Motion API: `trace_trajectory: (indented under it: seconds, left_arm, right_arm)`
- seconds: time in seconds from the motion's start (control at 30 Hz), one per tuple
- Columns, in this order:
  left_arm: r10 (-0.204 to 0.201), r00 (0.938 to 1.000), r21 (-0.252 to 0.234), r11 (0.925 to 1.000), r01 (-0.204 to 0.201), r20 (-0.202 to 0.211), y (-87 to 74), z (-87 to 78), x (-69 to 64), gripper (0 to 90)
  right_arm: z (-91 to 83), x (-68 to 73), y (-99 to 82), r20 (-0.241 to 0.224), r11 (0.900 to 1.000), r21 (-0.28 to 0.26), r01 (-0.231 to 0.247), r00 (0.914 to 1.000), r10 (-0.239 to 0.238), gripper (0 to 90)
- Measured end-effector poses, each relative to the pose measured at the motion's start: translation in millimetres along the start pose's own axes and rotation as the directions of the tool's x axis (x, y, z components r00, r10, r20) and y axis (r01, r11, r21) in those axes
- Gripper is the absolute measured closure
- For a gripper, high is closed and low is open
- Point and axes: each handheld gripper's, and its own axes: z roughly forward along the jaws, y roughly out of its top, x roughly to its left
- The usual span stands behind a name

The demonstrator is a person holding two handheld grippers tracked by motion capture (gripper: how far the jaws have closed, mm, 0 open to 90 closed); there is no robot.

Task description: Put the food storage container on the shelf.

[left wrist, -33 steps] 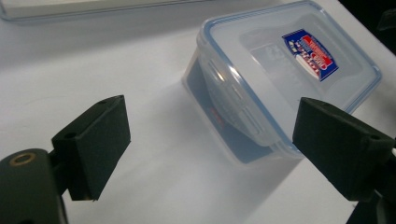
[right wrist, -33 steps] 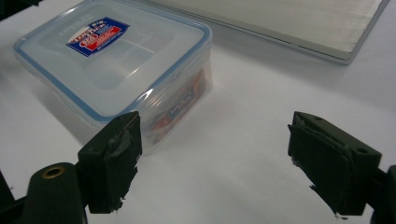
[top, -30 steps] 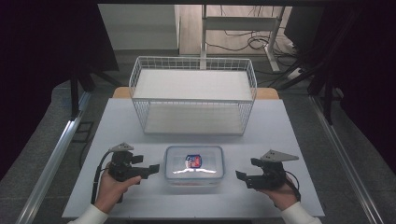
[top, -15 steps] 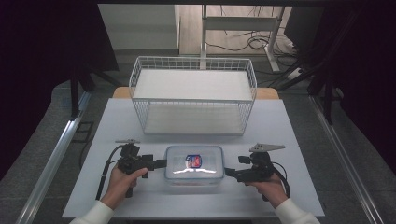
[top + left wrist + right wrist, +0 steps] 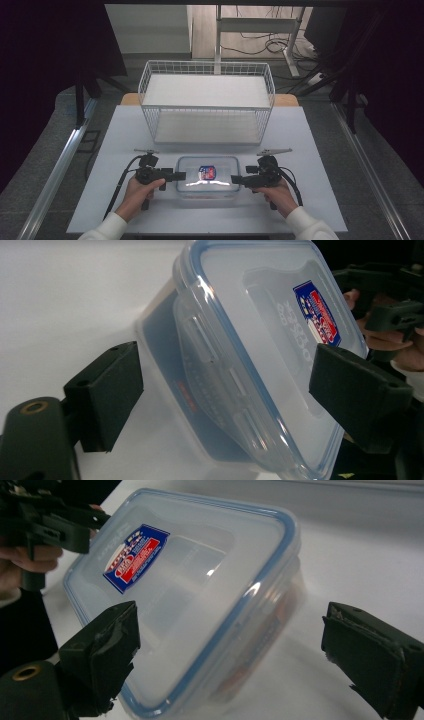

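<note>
Reaching in from both sides, the left tool (image 5: 181, 176) and the right tool (image 5: 235, 180) sit at the two short ends of a clear plastic food box (image 5: 208, 175). Both tools are released, with nothing pinched yet. The left one's jaws have just been closing a little and the right one's have just been opening. In the left tool's own view, the box end sits between its two black pads (image 5: 107, 390) without being pressed. In the right tool's own view, the pads (image 5: 102, 650) stand wide on each side of the box corner, and the other hand shows far off.

The box lies flat on the white desk (image 5: 310, 150), near its front edge, right between the two hands. Its lid (image 5: 200, 570) is on, with a blue seal around the rim and a red and blue sticker (image 5: 207, 172) on top. It looks empty, so it should be light. The plastic is hard and smooth, so it may slip. The snap flap (image 5: 220, 380) on each short end looks like the best place to take hold, one tool on each end.

Behind the box stands a white wire basket (image 5: 207, 107), well apart from it.
</note>
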Motion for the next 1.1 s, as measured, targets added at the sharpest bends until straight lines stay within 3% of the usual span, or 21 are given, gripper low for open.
trace_trajectory:
  seconds: [0.17,0.33,0.47,0.7,0.83,0.93,1.1]
  left_arm:
    - [-0.007,0.9994,0.009,0.9999,0.007,0.035,-0.6,2.9,-0.8,17.5]
    - [-0.007,0.9985,0.026,0.9997,0.005,0.054,-1.5,5.0,-1.5,21.8]
    - [-0.007,0.9986,0.027,0.9996,0.006,0.053,-1.3,3.4,-2.3,25.8]
    - [-0.026,0.9986,0.016,0.9996,0.026,0.047,-2.9,-1.5,-4.6,32.5]
    - [-0.026,0.9989,-0.012,0.9996,0.027,0.04,-7.0,-7.1,-10.4,37.8]
    - [-0.025,0.999,-0.027,0.9993,0.026,0.038,-11.2,-11.2,-14.6,41.8]
    - [0.022,0.9997,-0.032,0.9993,-0.021,0.014,-16.6,-17.0,-25.4,44.4]
  right_arm:
    - [11.1,-7.1,2.5,-0.054,0.9965,0.019,-0.082,0.9951,0.083,8.7]
    - [18.6,-9.2,3.1,-0.097,0.9922,0.046,-0.116,0.9881,0.12,11.0]
    - [19.6,-7.8,1.6,-0.11,0.9903,0.064,-0.123,0.9854,0.13,18.6]
    - [9.7,-10.6,0.4,-0.113,0.9774,0.052,-0.205,0.9712,0.21,36.0]
    - [3.7,-7.3,-1.5,-0.116,0.9761,0.034,-0.215,0.9692,0.217,41.6]
    - [-1.5,-2.3,-4.1,-0.111,0.9796,0.015,-0.2,0.9733,0.201,44.6]
    - [-9.4,7.5,-9.1,-0.099,0.9796,-0.009,-0.201,0.975,0.199,48.1]
